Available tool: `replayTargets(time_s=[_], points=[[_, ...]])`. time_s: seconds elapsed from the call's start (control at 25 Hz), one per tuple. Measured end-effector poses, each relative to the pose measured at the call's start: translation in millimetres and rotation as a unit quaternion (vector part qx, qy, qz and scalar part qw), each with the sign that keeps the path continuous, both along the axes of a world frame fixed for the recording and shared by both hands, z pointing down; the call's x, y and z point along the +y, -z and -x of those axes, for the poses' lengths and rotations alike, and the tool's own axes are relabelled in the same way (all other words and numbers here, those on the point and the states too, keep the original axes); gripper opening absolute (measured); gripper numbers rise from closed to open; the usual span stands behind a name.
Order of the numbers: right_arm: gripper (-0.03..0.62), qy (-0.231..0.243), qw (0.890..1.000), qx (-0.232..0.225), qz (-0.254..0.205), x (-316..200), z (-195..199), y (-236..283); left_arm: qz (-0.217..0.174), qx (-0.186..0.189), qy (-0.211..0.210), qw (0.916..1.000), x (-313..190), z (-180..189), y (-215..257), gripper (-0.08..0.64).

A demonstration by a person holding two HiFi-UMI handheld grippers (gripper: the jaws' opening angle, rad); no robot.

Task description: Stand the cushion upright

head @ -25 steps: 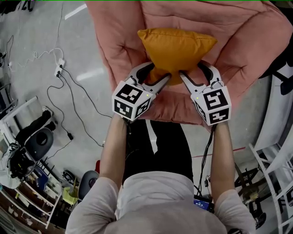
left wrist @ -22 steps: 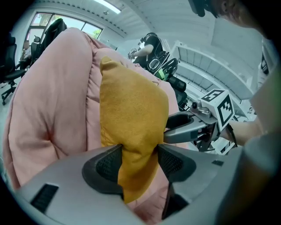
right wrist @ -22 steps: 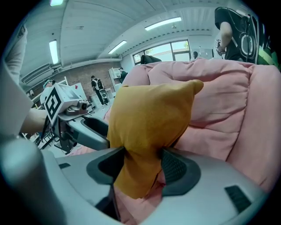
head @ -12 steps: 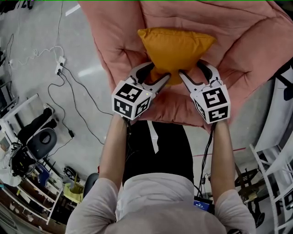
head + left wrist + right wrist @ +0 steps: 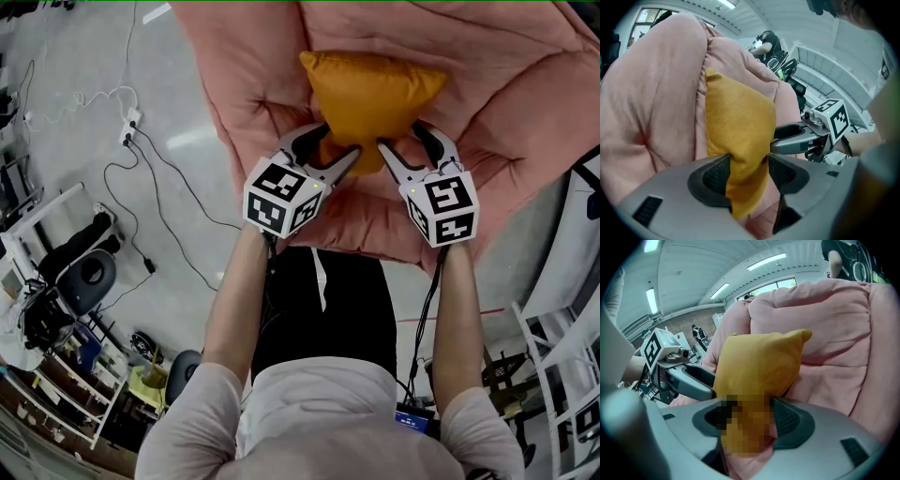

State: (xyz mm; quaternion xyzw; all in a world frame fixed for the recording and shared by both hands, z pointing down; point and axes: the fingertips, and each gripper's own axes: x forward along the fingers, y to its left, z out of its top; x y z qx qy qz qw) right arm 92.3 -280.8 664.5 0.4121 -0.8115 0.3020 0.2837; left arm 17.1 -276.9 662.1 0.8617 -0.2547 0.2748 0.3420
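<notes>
The left gripper and right gripper, 2 sets of jaws, each clamp a lower corner of the mustard-yellow fabric cushion, holding it on edge against the pink quilted padded chair.

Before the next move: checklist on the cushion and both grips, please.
1. Left gripper grip: ok, its fingers pinch the cushion near a lower corner.
2. Right gripper grip: ok, the cushion sits between its fingers, though a blurred patch covers part of the contact.
3. Cushion upright: ok, it stands on edge.
4. Back support: ok, the cushion leans against the pink chair.
5. Bottom edge seated on the chair: cannot tell, the grippers hide it.
</notes>
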Motion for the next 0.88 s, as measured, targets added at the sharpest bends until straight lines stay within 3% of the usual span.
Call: replayTargets(time_s=[0.48, 0.72, 0.88], points=[[0.268, -0.051, 0.998, -0.023, -0.028, -14, -3, -7, -0.025, -0.020, 0.027, 0.9991, -10, 2, -7, 0.270], [0.268, -0.089, 0.995, -0.039, -0.037, -13, -7, -11, -0.028, -0.033, 0.062, 0.9971, -10, 9, -16, 0.270], [0.268, -0.099, 0.994, -0.025, -0.048, -13, -12, -6, -0.046, -0.050, 0.076, 0.9948, -10, 17, -10, 0.270]])
